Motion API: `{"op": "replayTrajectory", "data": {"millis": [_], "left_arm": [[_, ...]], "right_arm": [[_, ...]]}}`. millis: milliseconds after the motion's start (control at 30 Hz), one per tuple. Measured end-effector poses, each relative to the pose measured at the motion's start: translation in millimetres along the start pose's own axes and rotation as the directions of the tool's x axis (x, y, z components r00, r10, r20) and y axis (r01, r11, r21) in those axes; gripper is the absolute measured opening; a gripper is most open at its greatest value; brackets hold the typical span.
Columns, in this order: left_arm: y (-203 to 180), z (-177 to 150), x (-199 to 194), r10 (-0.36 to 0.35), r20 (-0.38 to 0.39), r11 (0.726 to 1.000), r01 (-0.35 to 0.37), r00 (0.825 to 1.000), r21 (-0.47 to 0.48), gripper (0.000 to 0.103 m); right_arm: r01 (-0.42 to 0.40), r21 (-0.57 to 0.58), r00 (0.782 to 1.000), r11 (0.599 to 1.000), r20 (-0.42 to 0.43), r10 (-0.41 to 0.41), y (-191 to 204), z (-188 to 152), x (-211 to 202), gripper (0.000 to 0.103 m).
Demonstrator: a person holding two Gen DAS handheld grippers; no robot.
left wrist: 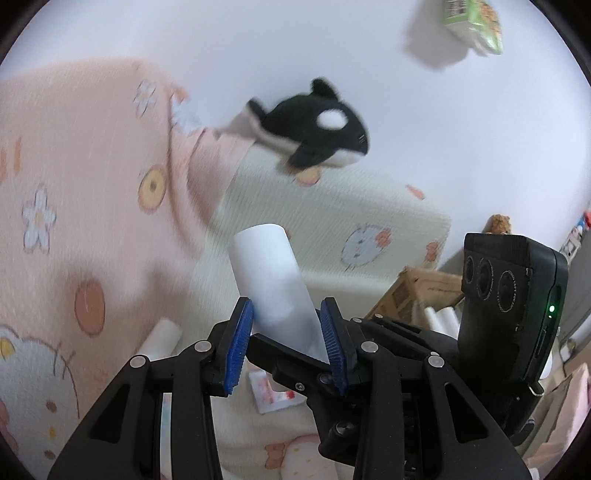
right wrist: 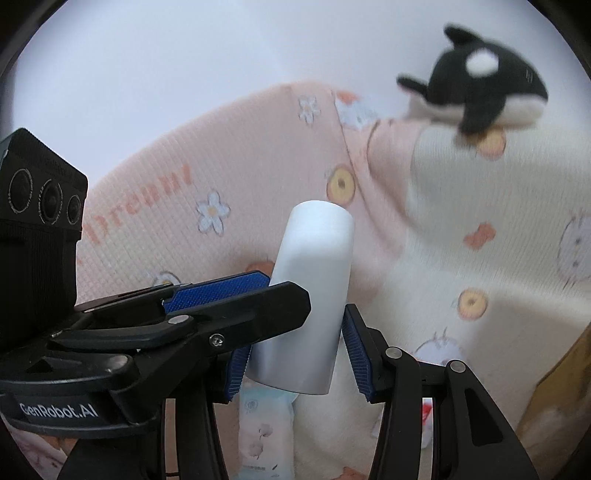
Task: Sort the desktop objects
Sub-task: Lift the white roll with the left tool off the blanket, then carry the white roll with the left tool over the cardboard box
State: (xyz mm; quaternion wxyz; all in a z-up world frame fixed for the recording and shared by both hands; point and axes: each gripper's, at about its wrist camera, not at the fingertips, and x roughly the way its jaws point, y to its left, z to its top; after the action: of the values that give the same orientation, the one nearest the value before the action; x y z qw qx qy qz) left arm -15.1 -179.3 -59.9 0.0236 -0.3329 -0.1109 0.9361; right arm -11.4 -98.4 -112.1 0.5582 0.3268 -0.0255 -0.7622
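A white cylinder (left wrist: 273,280) stands up between the blue pads of my left gripper (left wrist: 287,310), which is shut on it. The right wrist view shows the same white cylinder (right wrist: 314,280) clamped in my right gripper (right wrist: 295,336). One black finger (right wrist: 258,302) of the left gripper crosses in front of it from the left. The two grippers hold the cylinder crosswise, above the cloth. A black and white plush orca (left wrist: 317,125) lies at the far edge of the printed cloth, also seen as the orca (right wrist: 480,85) at upper right.
A pink and cream cloth (left wrist: 85,184) with cartoon prints covers much of the white surface. A green box (left wrist: 476,22) lies at the far right. Below are a cardboard box (left wrist: 410,291), white rolls (left wrist: 439,317) and a tissue pack (right wrist: 258,435). The right gripper's camera housing (left wrist: 509,295) stands close on the right.
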Motion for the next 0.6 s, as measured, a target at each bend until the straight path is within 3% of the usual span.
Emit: {"op": "replayTrajectory", "data": {"millis": [267,600], "left_arm": [[-43.2,23.3,-16.0,0.039,0.058,0.995,-0.044,0.998,0.093,0.041],[-95.6,35.2,-18.7,0.034,0.078,0.983,-0.047,0.996,0.176,0.041]], "right_arm": [[0.084,-0.062,0.992,0.995,0.1,-0.078,5.7,20.0,-41.5,0.046],[0.116,-0.042,0.978,0.992,0.18,-0.107,-10.5,25.5,-84.0,0.046]]}}
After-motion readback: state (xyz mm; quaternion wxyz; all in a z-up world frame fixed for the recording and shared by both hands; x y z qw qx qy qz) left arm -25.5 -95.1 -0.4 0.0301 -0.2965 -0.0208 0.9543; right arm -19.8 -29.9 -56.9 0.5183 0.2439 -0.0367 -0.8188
